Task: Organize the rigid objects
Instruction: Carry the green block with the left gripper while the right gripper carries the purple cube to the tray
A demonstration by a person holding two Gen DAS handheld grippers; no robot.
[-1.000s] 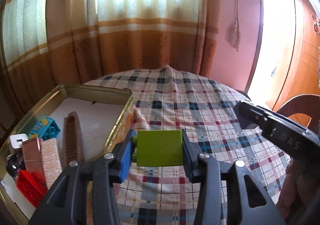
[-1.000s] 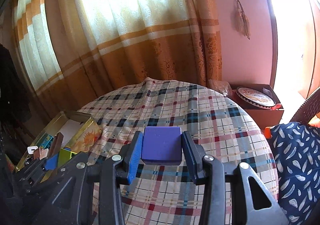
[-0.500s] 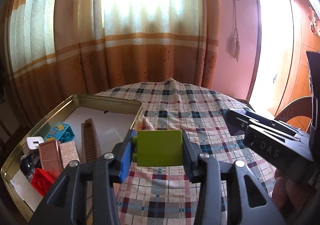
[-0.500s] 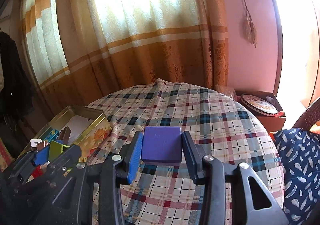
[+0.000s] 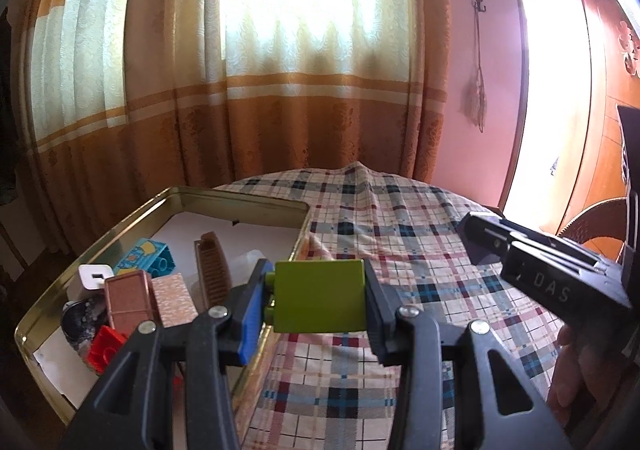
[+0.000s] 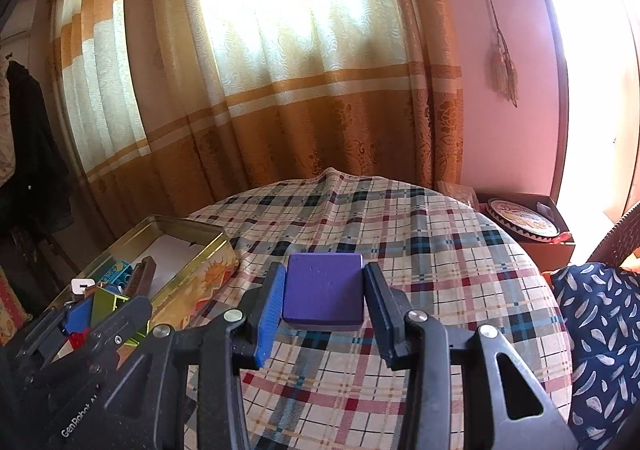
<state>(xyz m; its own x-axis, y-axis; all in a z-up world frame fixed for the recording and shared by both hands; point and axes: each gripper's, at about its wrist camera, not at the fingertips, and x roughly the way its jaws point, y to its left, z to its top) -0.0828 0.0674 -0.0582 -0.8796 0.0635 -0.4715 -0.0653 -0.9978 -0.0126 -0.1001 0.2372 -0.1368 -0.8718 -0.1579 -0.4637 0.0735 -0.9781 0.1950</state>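
My left gripper (image 5: pixel 318 296) is shut on a green toy brick (image 5: pixel 320 296) and holds it above the right rim of a gold tin box (image 5: pixel 100 238). My right gripper (image 6: pixel 324 298) is shut on a purple block (image 6: pixel 323 296) and holds it above the plaid tablecloth (image 6: pixel 420 250). The tin holds a teal brick (image 5: pixel 148 256), a red brick (image 5: pixel 106 346), a brown comb (image 5: pixel 214 276), two copper-coloured blocks (image 5: pixel 130 302) and a white piece (image 5: pixel 94 276). The tin also shows in the right wrist view (image 6: pixel 192 246), left of the right gripper. The right gripper's body shows in the left wrist view (image 5: pixel 552 286).
A round table under the plaid cloth (image 5: pixel 400 217) stands against orange curtains (image 5: pixel 280 129). A cardboard box with a round tin (image 6: pixel 524 217) sits on the floor at the right. A blue patterned cushion (image 6: pixel 600 350) lies at the right edge.
Both grippers have risen and tilted up with their blocks still held. The left gripper has come closer over the tin's right rim, so more of the tin's inside shows.
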